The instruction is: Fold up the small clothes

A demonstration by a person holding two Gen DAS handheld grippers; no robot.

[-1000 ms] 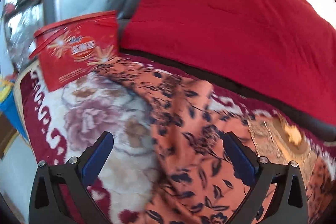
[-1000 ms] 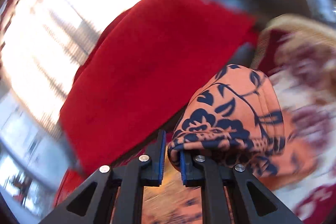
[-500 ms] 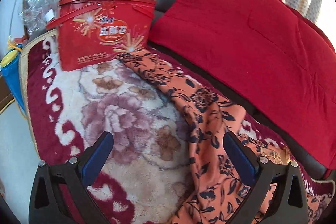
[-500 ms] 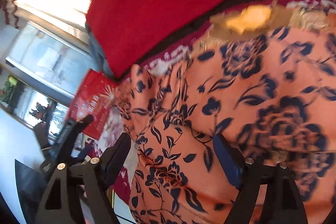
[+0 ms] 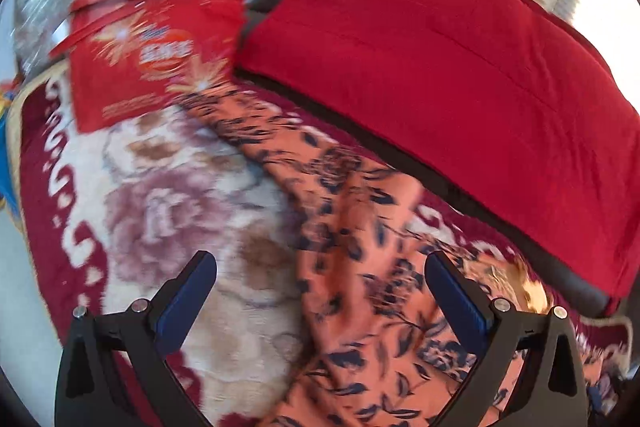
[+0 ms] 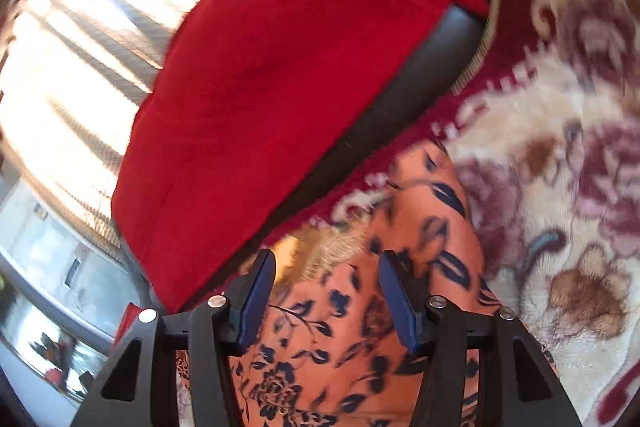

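Observation:
An orange garment with dark blue flowers (image 5: 352,259) lies rumpled on a floral plush blanket (image 5: 168,211), stretching from a red box toward the front. It also shows in the right wrist view (image 6: 344,339). My left gripper (image 5: 320,291) is wide open and empty, above the garment's left edge. My right gripper (image 6: 326,291) is partly open and empty, just above the garment's end near the sofa back.
A red printed box (image 5: 148,51) stands at the blanket's far left. A red cover (image 5: 440,67) drapes the dark sofa back (image 6: 400,99) behind the garment. The cream and maroon blanket (image 6: 560,147) spreads to the right. Bright window blinds (image 6: 80,27) lie behind.
My right gripper let go of the garment a second ago and opened wide, and has now narrowed and swung toward the sofa back. My left gripper stayed open and shifted slightly.

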